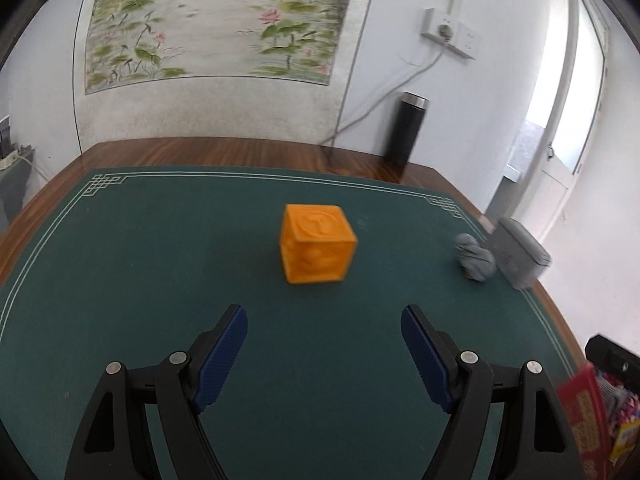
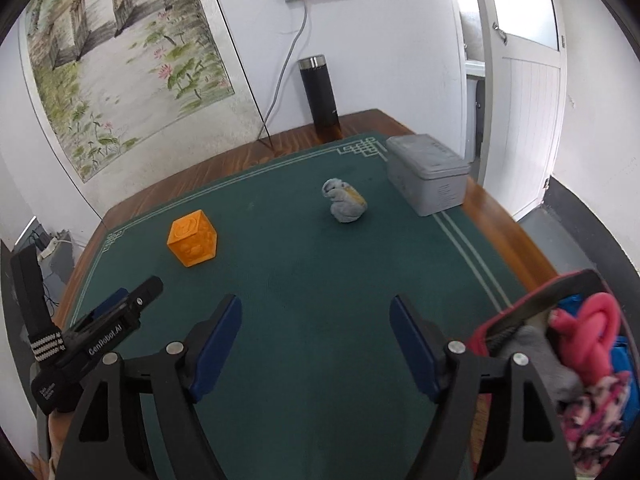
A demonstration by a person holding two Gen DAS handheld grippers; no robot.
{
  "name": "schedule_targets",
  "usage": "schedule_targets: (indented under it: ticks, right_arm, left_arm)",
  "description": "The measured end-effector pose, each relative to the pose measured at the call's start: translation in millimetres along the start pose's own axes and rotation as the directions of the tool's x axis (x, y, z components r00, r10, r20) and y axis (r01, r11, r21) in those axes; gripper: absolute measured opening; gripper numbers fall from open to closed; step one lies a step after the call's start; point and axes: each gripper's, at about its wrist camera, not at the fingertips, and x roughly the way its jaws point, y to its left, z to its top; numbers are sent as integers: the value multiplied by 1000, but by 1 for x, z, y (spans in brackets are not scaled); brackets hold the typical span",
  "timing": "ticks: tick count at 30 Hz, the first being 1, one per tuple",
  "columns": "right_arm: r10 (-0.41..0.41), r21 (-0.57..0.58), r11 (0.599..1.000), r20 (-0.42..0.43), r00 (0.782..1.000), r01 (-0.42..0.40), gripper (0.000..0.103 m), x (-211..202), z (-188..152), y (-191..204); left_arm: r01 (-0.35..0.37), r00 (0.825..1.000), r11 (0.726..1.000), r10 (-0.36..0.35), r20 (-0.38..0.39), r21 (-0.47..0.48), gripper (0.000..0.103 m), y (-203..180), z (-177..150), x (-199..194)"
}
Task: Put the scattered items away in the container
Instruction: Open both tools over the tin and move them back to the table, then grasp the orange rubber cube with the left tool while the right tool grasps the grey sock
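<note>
An orange cube stands on the green mat, straight ahead of my left gripper, which is open and empty. The cube also shows in the right wrist view, far left. A rolled grey sock lies mid-mat; in the left wrist view the sock is far right. My right gripper is open and empty over bare mat. A red container with pink and blue fabric items sits at the right front; its red edge shows in the left wrist view. The left gripper's body shows at the left.
A grey lidded box stands at the mat's far right corner, also in the left wrist view. A black flask stands on the wooden table by the wall. The table edge runs along the right side near a doorway.
</note>
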Motion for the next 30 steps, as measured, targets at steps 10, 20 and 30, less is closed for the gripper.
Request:
schedule_targets:
  ticks: [10,20,30]
  right_arm:
    - [-74,-9,997,-26,997,74,79,74,15,11]
    - [-137,-37,990,-65,988,135,79,132,34,-12]
    - [-178,-63,983,-91,980,173,80,171,59,-29]
  left_arm:
    - [-58,997,998,59,-44,27,81,-9,19,60]
    - [-93,994,995,94,-51,27,81,-28,40,98]
    - [-74,987,995,65,-145,-61,81,-11,51,129]
